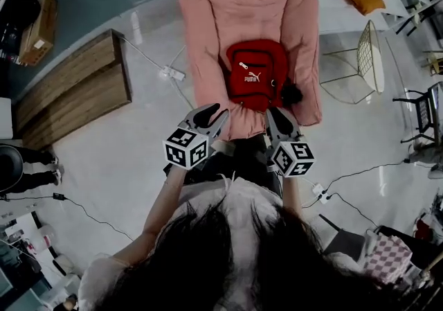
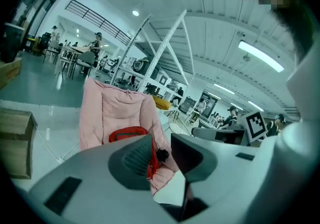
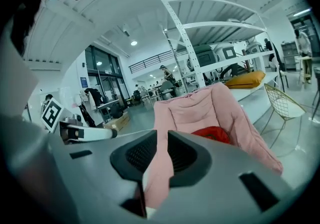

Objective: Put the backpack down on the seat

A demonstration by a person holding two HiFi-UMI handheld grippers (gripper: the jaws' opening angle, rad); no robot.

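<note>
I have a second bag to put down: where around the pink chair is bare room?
The floor is bare between the wooden platform and the pink chair, except a power strip. The chair's back cushion above the red backpack is free. The seat is crowded: the backpack takes its middle.

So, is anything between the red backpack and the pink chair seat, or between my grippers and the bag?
Nothing visible. The red fabric backpack lies directly on the pink padded chair. The left gripper and right gripper hang at its front edge, empty, with only bare cushion before the bag.
</note>
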